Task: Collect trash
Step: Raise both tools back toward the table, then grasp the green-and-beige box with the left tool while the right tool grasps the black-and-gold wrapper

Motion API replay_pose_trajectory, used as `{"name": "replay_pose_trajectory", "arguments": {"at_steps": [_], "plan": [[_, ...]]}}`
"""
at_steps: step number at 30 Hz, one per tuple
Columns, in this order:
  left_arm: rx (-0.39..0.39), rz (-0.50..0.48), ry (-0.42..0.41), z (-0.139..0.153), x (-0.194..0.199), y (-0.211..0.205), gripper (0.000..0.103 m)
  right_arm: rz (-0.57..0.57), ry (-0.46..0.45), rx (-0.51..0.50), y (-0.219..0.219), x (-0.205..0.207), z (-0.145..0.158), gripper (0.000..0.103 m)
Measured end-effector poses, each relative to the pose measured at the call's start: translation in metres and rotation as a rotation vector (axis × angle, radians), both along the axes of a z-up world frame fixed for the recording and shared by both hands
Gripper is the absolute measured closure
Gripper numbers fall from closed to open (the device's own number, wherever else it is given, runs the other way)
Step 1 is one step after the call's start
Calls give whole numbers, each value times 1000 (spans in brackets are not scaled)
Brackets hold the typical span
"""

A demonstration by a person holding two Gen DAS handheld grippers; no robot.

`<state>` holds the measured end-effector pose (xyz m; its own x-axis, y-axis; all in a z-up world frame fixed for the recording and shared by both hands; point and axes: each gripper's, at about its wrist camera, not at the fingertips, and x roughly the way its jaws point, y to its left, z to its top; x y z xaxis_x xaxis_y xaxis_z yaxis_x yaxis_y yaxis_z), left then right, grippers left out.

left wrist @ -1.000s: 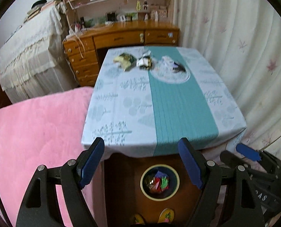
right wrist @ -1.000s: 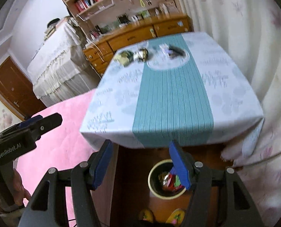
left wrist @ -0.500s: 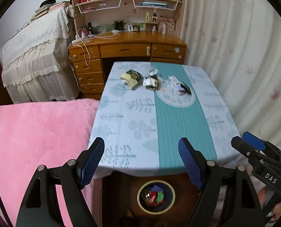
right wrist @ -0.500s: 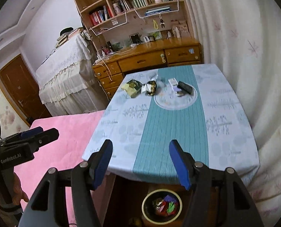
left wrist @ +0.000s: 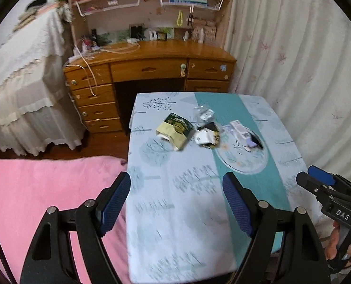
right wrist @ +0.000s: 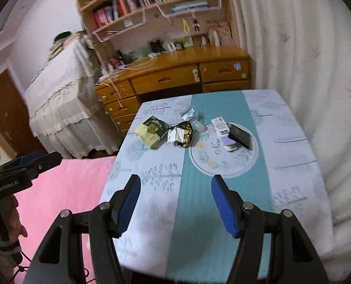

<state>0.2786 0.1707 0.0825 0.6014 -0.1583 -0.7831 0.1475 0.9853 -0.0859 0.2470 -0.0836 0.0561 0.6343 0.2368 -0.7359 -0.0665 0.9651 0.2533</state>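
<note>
Trash lying in a loose cluster on the far half of the table (right wrist: 293, 165), on its pale blue cloth with a teal centre stripe. At far left, torn green-and-yellow packet (right wrist: 153, 131), flattened and open at one end. Just right of it, crumpled black-and-white wrapper (right wrist: 181, 136), creased, gold print showing. Behind, small clear scrap (right wrist: 187, 113) with a label. On the round print, white box (right wrist: 220, 125) touching black box (right wrist: 239, 136). Left gripper (left wrist: 176, 204) spread wide, empty, above the near table edge. Right gripper (right wrist: 175, 207) likewise spread, empty, well short of the trash.
</note>
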Motion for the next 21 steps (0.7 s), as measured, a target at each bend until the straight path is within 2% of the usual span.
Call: {"name": "replay_pose_trajectory", "arguments": {"at_steps": [5, 12, 16, 21], "plan": [[-21, -85, 94, -30, 95, 26, 24, -29, 135, 32, 24, 89, -33, 41], [-53, -162, 243, -100, 207, 30, 24, -85, 245, 40, 36, 178, -86, 41], [-86, -158, 323, -141, 248, 26, 24, -118, 299, 48, 36, 218, -117, 41], [-152, -185, 406, -175, 275, 17, 24, -164, 336, 107, 30, 246, -146, 41]]}}
